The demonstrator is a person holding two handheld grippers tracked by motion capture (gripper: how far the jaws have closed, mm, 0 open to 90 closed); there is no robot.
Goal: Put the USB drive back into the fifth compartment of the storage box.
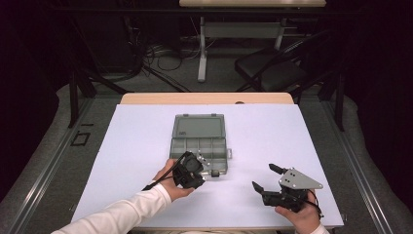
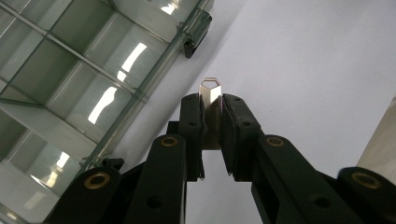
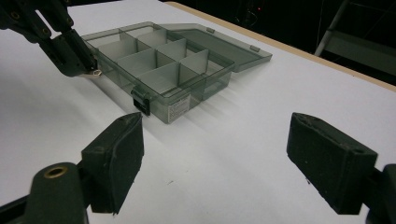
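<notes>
- The left gripper has its two black jaws squeezed tight on a small silver metal piece.
- The tip of the metal piece sticks out past the jaws. Its lower part is tucked between them, so its full shape is hard to tell.
- From above, the left gripper sits at the near edge of the clear box. The metal piece is too small to make out there.
- In the right gripper view, the metal piece pokes out just beside the box's near left corner. I cannot tell if it touches the box.
- The box is open, with its lid lying flat behind it. It has little walls inside that make many small spaces.
- In the left gripper view the box is cut off by the picture's edge.
- The right gripper has its jaws wide apart with nothing between them. It is well off to the right of the box, above the white table.
- The person's right hand is partly cut off at the bottom.
</notes>
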